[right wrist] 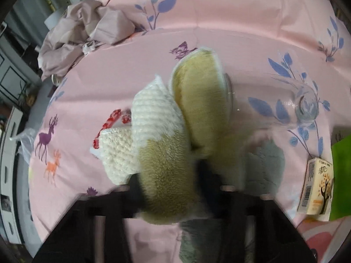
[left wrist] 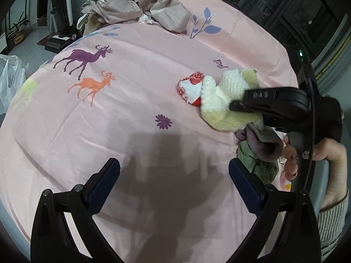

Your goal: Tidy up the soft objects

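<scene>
A fluffy yellow-and-white sock lies at the right of the pink bedspread. My right gripper is shut on it; in the right wrist view the sock bulges up between the blurred fingers. A red-and-white cloth lies against the sock's far end and also shows in the right wrist view. A purple-grey sock and a green fluffy piece lie under the right gripper. My left gripper is open and empty above bare bedspread.
A crumpled beige sheet lies at the far end of the bed. A clear glass lies on its side and a tissue pack lies at the right. A small orange toy hangs by the hand. A plastic bag sits left.
</scene>
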The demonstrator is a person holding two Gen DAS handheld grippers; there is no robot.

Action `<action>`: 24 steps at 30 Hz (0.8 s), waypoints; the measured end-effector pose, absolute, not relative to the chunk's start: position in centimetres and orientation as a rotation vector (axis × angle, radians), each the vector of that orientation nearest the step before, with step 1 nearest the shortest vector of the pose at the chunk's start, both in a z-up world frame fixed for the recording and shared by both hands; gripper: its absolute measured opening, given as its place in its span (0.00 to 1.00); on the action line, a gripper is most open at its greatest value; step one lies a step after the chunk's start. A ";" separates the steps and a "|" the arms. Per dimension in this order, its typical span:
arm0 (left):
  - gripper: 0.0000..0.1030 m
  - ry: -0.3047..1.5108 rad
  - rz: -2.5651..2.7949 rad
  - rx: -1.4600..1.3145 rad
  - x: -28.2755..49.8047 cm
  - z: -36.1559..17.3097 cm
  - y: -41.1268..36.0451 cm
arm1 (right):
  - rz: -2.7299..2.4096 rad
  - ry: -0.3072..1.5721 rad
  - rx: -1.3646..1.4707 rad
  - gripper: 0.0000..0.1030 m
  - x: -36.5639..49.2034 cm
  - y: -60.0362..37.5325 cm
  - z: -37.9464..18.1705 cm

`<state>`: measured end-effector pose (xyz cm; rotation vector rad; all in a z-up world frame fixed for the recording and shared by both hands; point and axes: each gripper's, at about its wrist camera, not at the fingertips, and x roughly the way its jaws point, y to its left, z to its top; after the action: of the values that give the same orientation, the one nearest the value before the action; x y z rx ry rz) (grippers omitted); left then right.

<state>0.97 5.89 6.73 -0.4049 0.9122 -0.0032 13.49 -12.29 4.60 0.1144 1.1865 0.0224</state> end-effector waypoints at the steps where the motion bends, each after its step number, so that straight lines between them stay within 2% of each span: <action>1: 0.96 0.903 -0.004 -0.403 0.9 6.8 5.9 | 0.027 1.165 0.127 0.28 13.3 -12.7 5.0; 14: 0.96 0.844 -0.020 -0.441 0.7 7.6 6.5 | 0.190 0.820 0.153 0.26 4.3 -14.0 17.0; 18: 0.97 0.896 -0.115 -0.523 0.9 7.3 6.8 | 0.222 0.826 0.135 0.26 1.0 -13.6 16.2; 24: 0.97 0.908 -0.103 -0.465 0.8 7.6 6.0 | 0.231 0.991 0.193 0.26 -2.2 -14.6 10.3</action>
<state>0.85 5.99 7.59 -0.4650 0.9081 -0.1026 -2.20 -14.57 10.30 0.1929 0.9914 0.2309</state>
